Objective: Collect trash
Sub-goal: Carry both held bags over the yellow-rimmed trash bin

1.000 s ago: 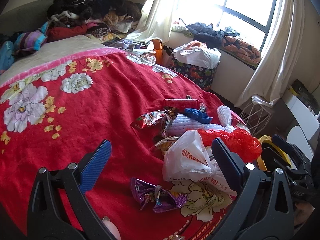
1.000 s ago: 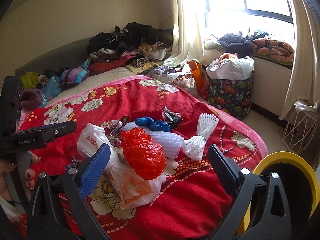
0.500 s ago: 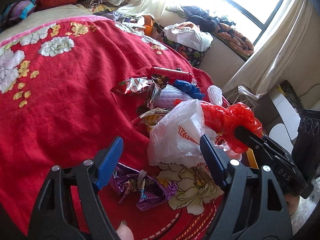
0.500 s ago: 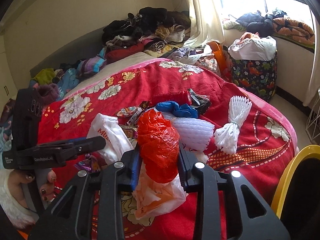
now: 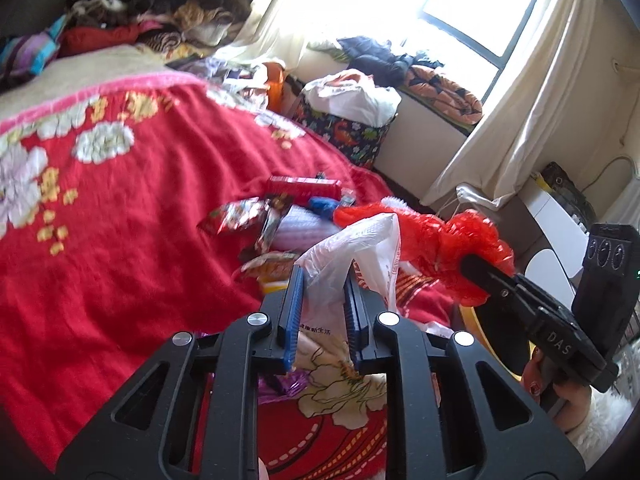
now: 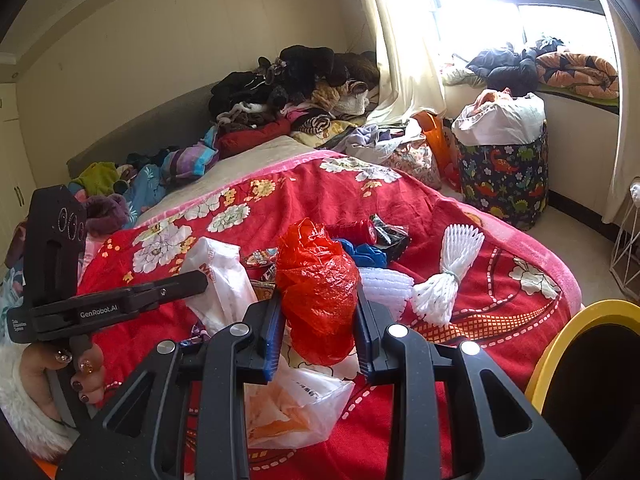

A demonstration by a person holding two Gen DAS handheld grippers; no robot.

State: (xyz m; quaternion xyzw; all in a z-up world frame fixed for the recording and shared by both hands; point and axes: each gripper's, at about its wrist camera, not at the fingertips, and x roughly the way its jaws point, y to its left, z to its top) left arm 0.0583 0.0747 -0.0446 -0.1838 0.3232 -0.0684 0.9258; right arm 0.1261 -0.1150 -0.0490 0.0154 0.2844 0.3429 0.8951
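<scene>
Both grabs made: left gripper (image 5: 320, 300) pinches the white bag (image 5: 360, 248), right gripper (image 6: 320, 322) the red bag (image 6: 318, 280); next, carry them to the yellow bin (image 6: 560, 344) beside the bed

i'm over a bed (image 6: 320, 196) spread with a red floral blanket (image 5: 120, 208), clothes piled (image 6: 296, 80) at its head against a plain cream wall (image 6: 180, 40). hard daylight pours through the window (image 5: 484, 8), framed by pale curtains (image 5: 532, 92). more clothes lie on the sill (image 6: 532, 64). on the pale floor (image 6: 580, 240) beside the bed stands a dinosaur-print hamper (image 6: 504, 176), stuffed full.
</scene>
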